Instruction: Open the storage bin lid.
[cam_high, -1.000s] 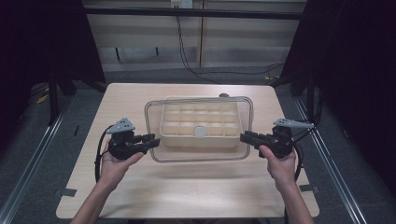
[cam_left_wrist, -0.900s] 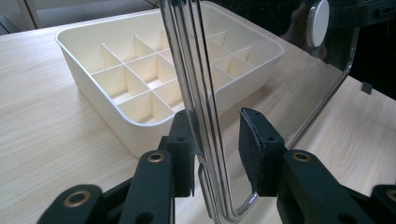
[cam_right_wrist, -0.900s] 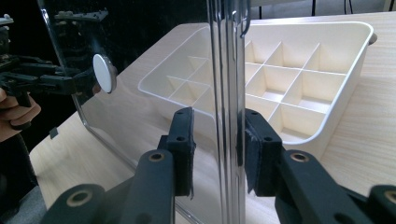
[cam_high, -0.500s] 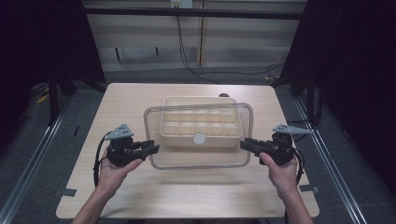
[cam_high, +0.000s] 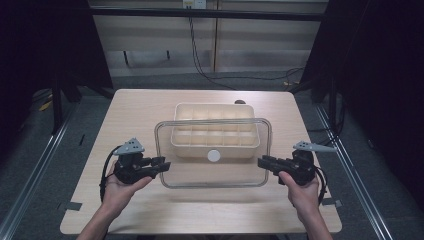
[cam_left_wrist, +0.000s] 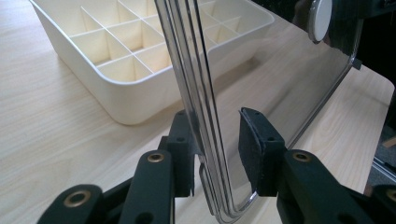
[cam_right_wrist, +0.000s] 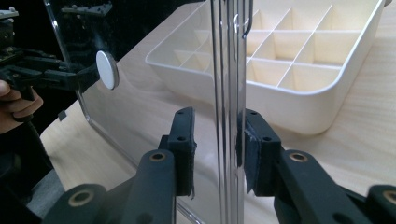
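Note:
A clear plastic lid (cam_high: 215, 174) with a white round knob (cam_high: 214, 155) hangs level above the table, over the front part of a cream tray (cam_high: 215, 131) divided into several compartments. My left gripper (cam_high: 162, 164) is shut on the lid's left edge, my right gripper (cam_high: 262, 161) on its right edge. In the left gripper view the lid's rim (cam_left_wrist: 187, 60) runs between the jaws of the gripper (cam_left_wrist: 215, 158), with the tray (cam_left_wrist: 116, 60) behind. The right gripper view has the rim (cam_right_wrist: 229, 70) between the jaws of that gripper (cam_right_wrist: 215, 140), and the knob (cam_right_wrist: 107, 63) and tray (cam_right_wrist: 299, 60) beyond.
The wooden table (cam_high: 135, 115) has bare surface to the left, right and front of the tray. A small dark object (cam_high: 240, 102) lies just behind the tray. Dark floor and metal rails surround the table.
Both grippers have drawn the lid toward the person's side of the table. It has come off the tray's top and now overlaps only the front rows.

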